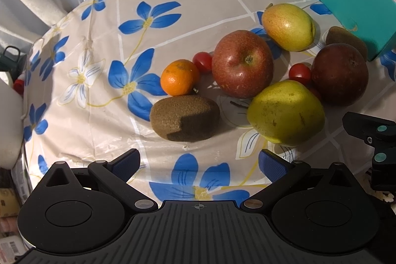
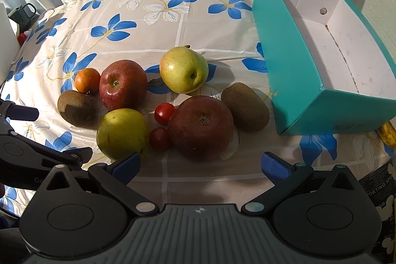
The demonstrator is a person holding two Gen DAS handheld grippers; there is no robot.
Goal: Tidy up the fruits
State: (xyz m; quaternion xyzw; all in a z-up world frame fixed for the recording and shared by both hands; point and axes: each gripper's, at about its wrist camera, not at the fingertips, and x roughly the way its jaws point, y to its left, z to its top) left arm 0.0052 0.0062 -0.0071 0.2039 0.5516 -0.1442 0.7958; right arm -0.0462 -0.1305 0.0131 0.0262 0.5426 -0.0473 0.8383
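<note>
Hovering low over a round surface draped in a blue-flowered cloth, we held the left tool and the right tool with jaws spread wide and nothing between them. The fruit lay clustered on the cloth ahead of us: a red apple beside a small orange, a darker apple touching two cherry tomatoes, a yellow-green pear nearest the right tool, another pear farther back, and two kiwis, one at the left of the pile, the other just beside the teal box, which stood open and empty at the right.
</note>
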